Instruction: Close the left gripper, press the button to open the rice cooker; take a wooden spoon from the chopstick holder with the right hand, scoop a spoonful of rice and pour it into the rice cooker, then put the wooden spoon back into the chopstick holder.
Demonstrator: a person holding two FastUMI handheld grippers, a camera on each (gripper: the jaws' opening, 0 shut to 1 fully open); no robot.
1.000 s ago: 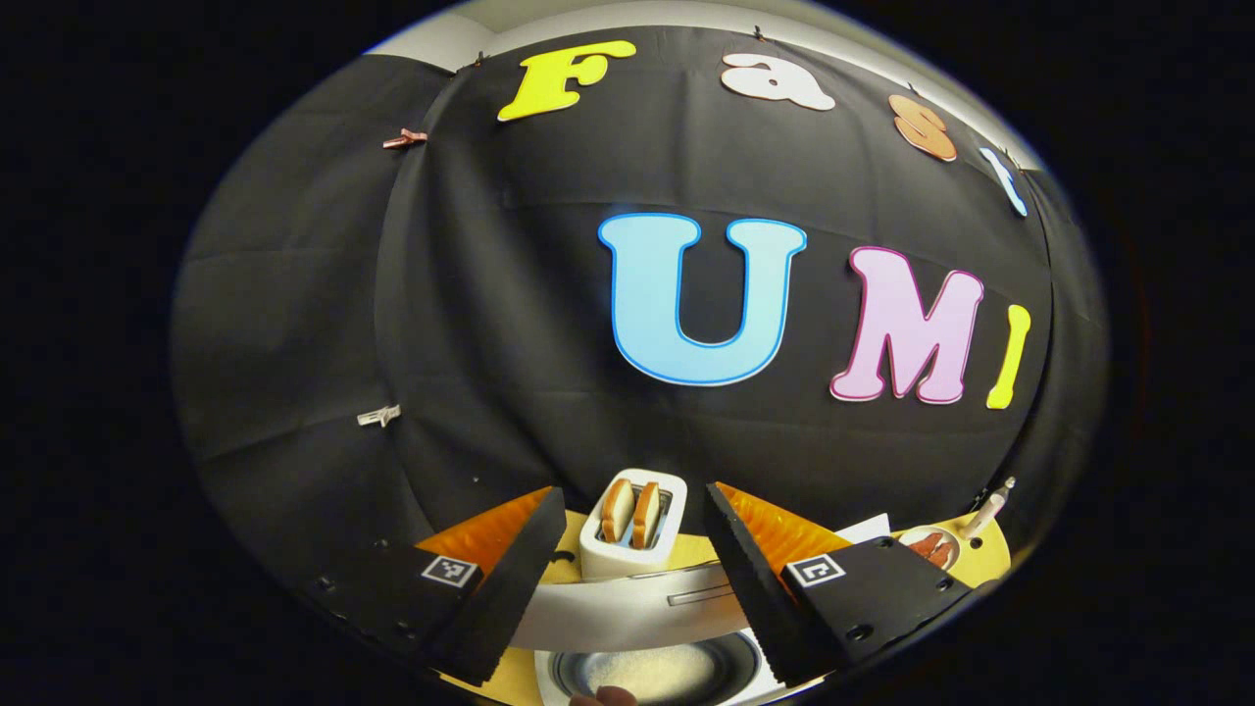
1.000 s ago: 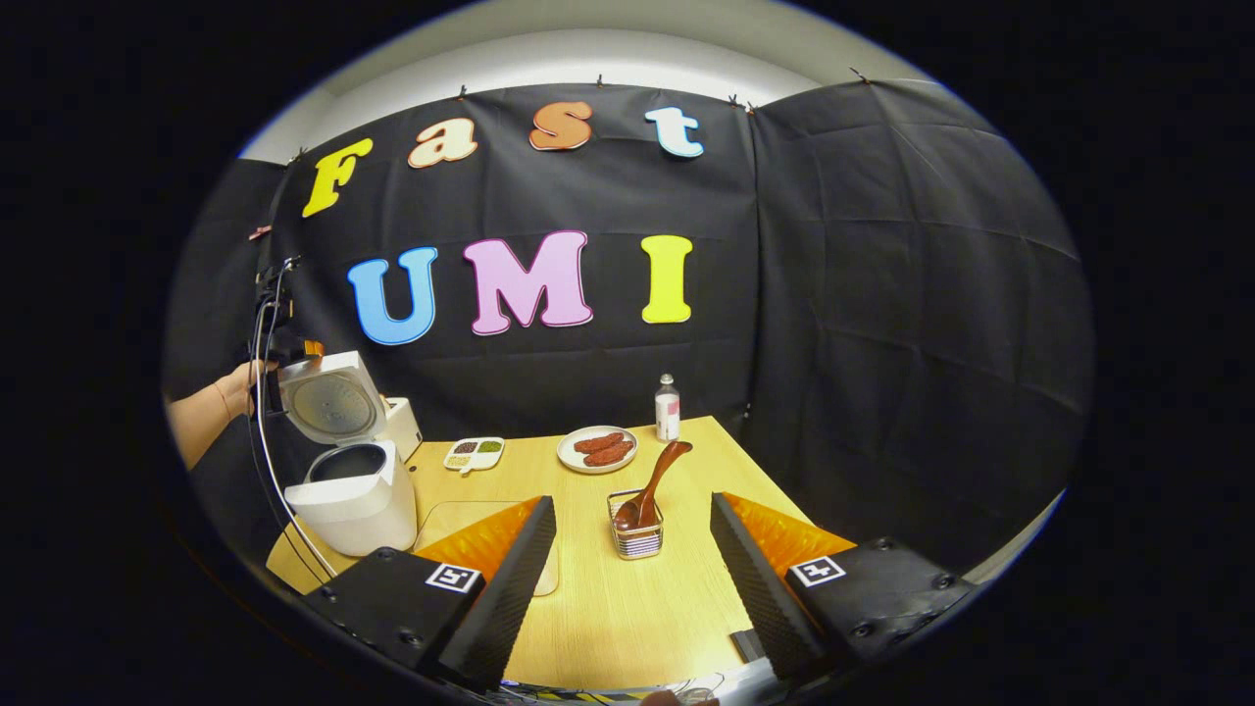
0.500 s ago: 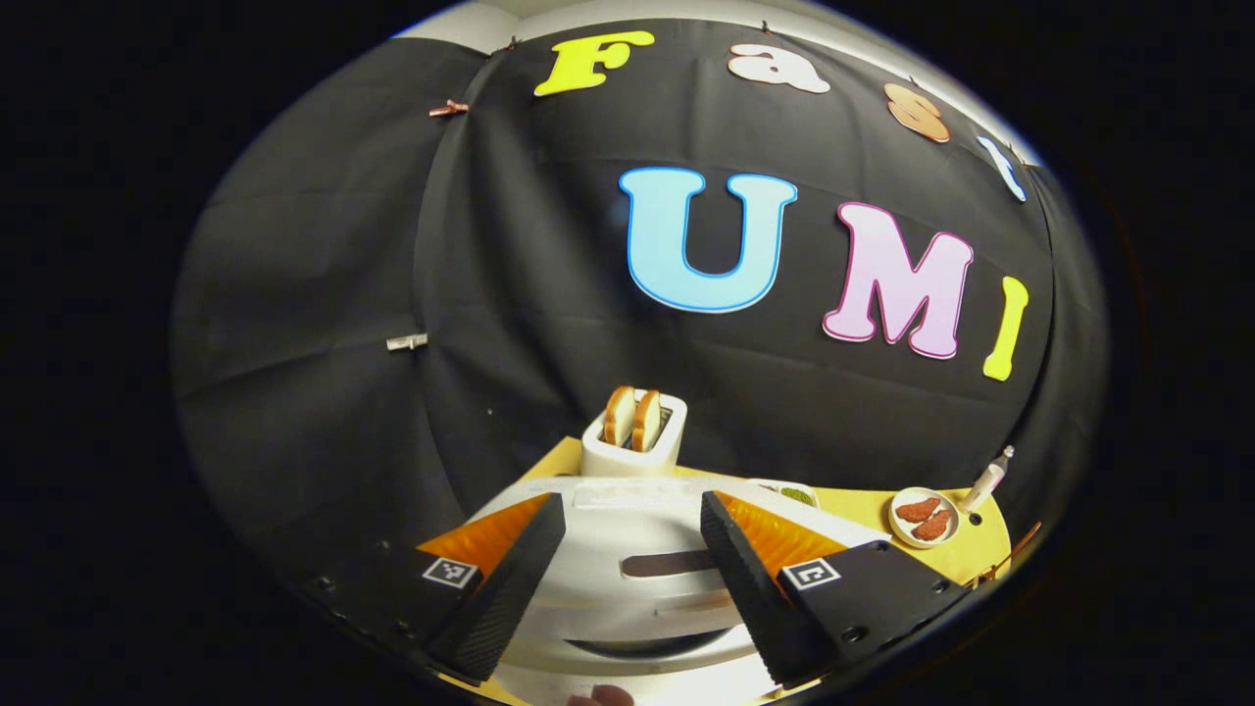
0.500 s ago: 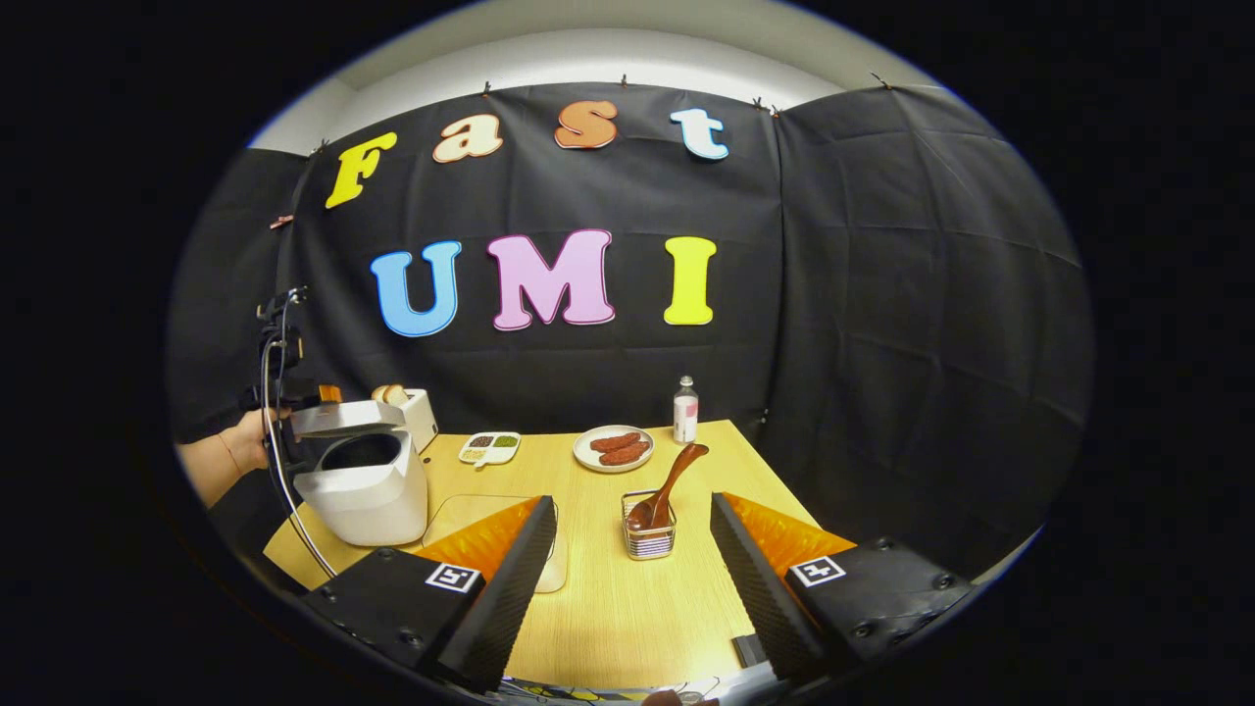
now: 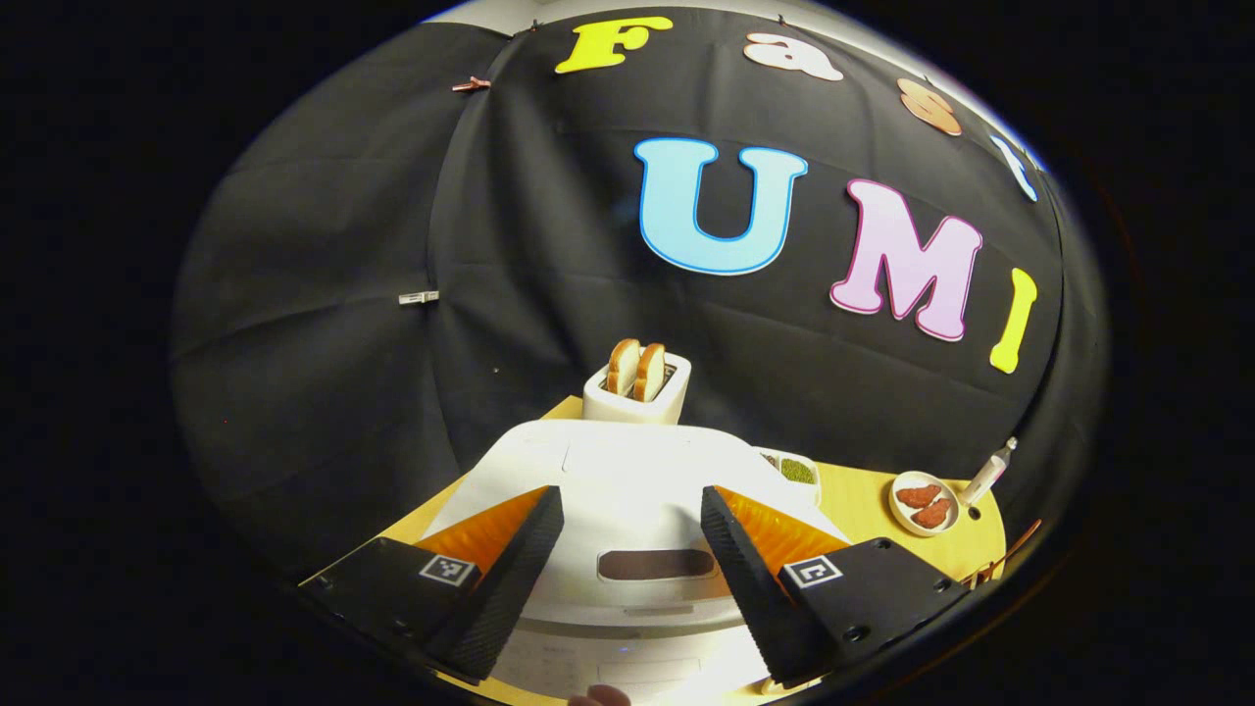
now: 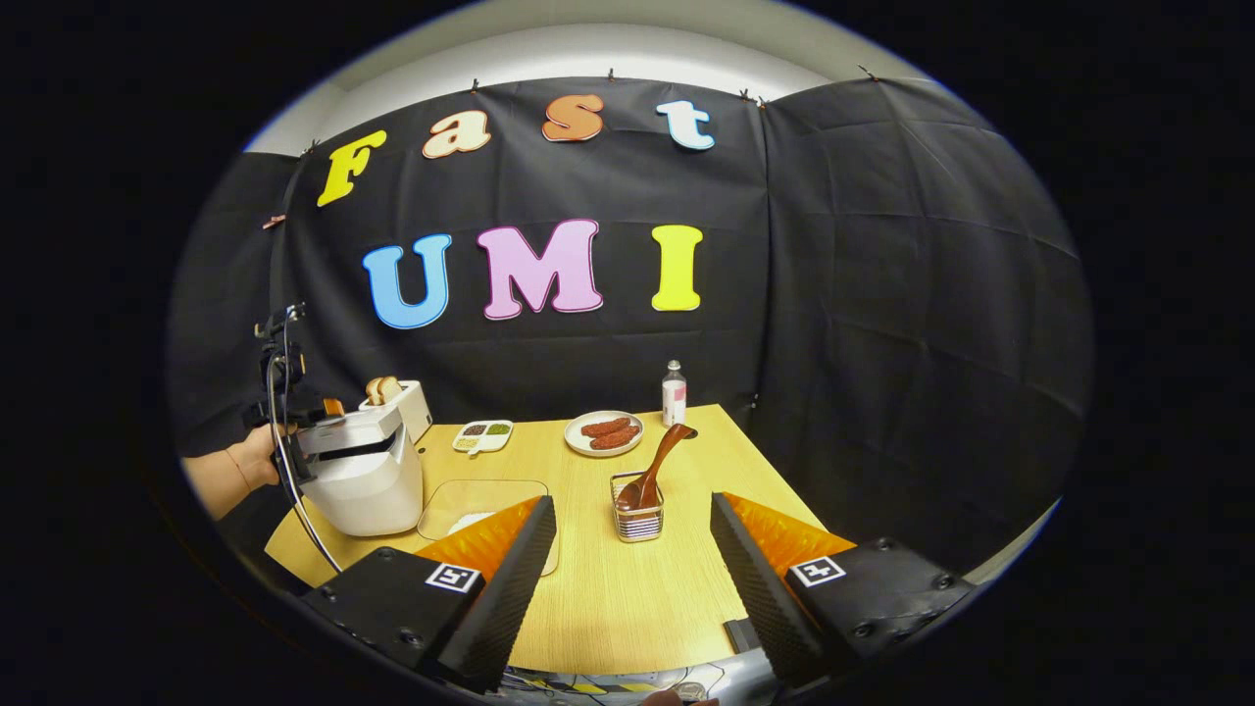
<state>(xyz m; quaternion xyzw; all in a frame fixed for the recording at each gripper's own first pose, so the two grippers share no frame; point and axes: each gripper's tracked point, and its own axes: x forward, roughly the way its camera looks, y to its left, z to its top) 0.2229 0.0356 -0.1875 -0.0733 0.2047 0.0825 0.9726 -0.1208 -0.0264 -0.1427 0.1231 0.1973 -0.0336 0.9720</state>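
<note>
Jaws of both my grippers stand apart, empty. Left gripper point(image 5: 627, 549) hovers over the white rice cooker point(image 5: 627, 490); right of that cooker, the brown wooden spoon point(image 6: 655, 473) leans in the wire chopstick holder point(image 6: 637, 520).

Bare counter point(image 6: 608, 598) lies open before the holder point(image 6: 637, 520); cooker point(image 6: 361, 480) and what seems a mat point(image 6: 480, 505) crowd the left.

A toaster point(image 6: 404, 404) holding bread is standing at ten o'clock, a plate of sausages point(image 6: 604, 432) and a bottle point(image 6: 674, 392) sitting toward twelve.
</note>
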